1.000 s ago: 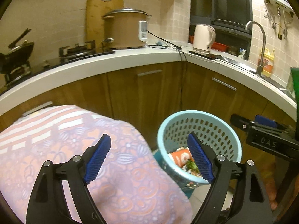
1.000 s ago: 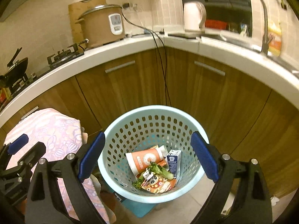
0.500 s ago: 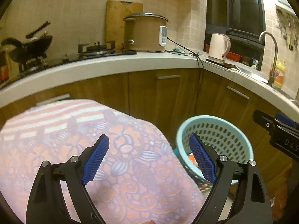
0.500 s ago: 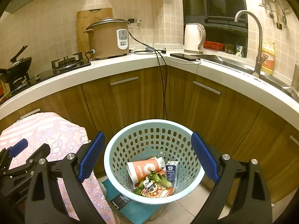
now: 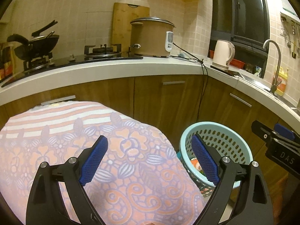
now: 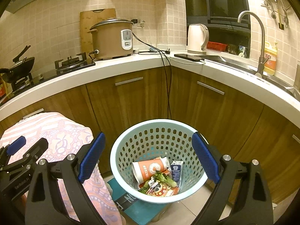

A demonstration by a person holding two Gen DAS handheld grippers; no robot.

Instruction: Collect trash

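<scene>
While both grippers are hanging in front of the kitchen cupboards, a pale blue basket [image 6: 159, 161] with holes in its wall is standing upright on the floor, its mouth facing up. It is holding the trash: an orange paper cup [image 6: 150, 169] lying on its side with its long axis running left to right and its open end toward the left, a small carton [image 6: 176, 170] leaning upright against the right wall, some green leaves [image 6: 163, 178] lying across the cup's lower edge, and a printed wrapper [image 6: 161, 190] flat at the bottom. The basket is sitting partly on a teal mat [image 6: 135, 206].

Just left of the basket, a pink patterned cloth [image 5: 105, 161] is draping over something bulky.

The left gripper [image 5: 150, 161] is standing wide and released, its jaws having just been opening a little further, with nothing between its blue pads; it is hovering over the cloth, and its right pad is lining up with the basket's near rim in the left wrist view. The right gripper [image 6: 148, 159] is also standing wide apart and empty, framing the basket without touching it.

Behind, on the desk [image 6: 105, 73], a brown rice cooker [image 6: 112, 39] and a white kettle [image 6: 197, 39] are standing.
</scene>
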